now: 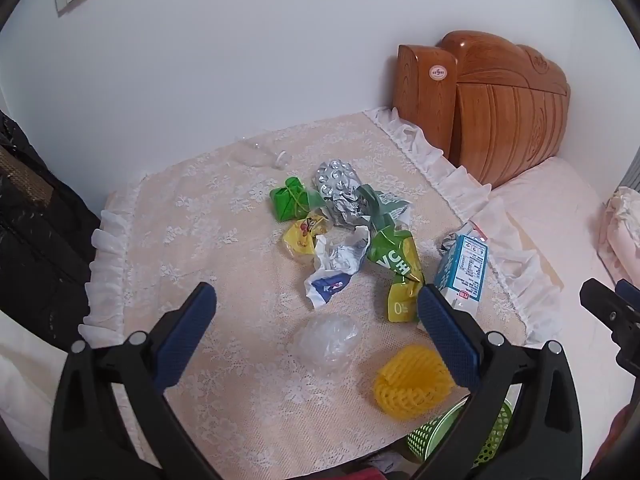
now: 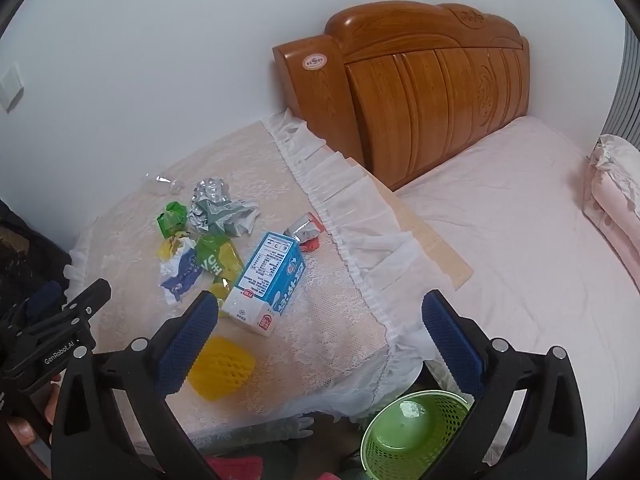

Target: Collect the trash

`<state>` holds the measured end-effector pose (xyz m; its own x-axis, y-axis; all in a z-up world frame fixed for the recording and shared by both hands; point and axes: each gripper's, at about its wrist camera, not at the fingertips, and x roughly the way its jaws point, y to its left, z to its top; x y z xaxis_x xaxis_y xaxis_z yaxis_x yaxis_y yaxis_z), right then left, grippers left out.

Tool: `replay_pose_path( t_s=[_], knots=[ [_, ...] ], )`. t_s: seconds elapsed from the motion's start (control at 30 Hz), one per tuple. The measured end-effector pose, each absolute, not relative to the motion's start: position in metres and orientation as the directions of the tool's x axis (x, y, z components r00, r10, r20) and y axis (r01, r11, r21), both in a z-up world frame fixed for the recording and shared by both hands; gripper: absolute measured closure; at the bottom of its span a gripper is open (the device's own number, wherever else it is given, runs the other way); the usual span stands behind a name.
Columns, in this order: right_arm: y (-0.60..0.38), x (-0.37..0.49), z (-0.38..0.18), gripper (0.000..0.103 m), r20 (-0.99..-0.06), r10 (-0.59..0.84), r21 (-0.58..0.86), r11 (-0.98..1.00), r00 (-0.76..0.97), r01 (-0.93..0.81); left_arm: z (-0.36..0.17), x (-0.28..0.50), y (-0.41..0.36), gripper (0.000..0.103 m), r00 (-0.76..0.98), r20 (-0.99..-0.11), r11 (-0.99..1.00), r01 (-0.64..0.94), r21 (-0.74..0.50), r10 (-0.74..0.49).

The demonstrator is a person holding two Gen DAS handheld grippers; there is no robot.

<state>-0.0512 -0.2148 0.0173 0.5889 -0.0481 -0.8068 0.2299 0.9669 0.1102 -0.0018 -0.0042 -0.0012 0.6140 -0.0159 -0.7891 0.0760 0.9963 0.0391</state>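
Trash lies on a lace-covered bedside table [image 1: 224, 208]: a clear plastic wad [image 1: 326, 338], a yellow foam net [image 1: 412, 380], a white and blue crumpled wrapper [image 1: 336, 268], a green-yellow wrapper [image 1: 398, 268], a blue milk carton [image 1: 462, 268], silver foil [image 1: 340, 188] and a green packet [image 1: 289, 199]. My left gripper [image 1: 318, 316] is open above the plastic wad, empty. My right gripper [image 2: 320, 320] is open above the table's near corner, empty, with the carton [image 2: 268, 280] and foam net [image 2: 222, 368] by its left finger. A green mesh bin [image 2: 412, 436] stands below the table.
A wooden headboard [image 2: 420, 84] and a bed with a pink sheet [image 2: 520, 248] are to the right. A folded pink blanket [image 2: 616, 200] lies at the far right. Dark clothing [image 1: 36, 232] hangs to the left. A red-silver wrapper [image 2: 306, 232] lies near the table's frilled edge.
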Motion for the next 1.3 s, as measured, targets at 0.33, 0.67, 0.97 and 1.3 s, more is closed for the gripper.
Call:
replay_pose_path(
  t_s=[0.33,0.67,0.97,1.3],
  knots=[
    [-0.210,-0.045,0.014,0.002,-0.814,-0.058,0.100,0.966,0.578,0.237,-0.005,0.002,-0.004,0.006,0.607,-0.795,0.996,0.079,0.047,-0.010],
    [-0.206,-0.042,0.015,0.002,-0.819,-0.047,0.099,0.970,0.571,0.221,-0.007,0.001,-0.003,0.006,0.606,-0.796,0.996,0.072,0.046,-0.007],
    [-0.203,-0.042,0.014,0.002,-0.820,-0.049,0.091,0.972,0.570,0.215,-0.008,0.002,0.000,0.006,0.603,-0.797,0.997,0.068,0.039,-0.010],
    [-0.200,-0.042,0.014,0.002,-0.822,-0.048,0.088,0.974,0.568,0.210,-0.007,0.001,0.002,0.006,0.602,-0.799,0.997,0.067,0.035,-0.012]
  ],
)
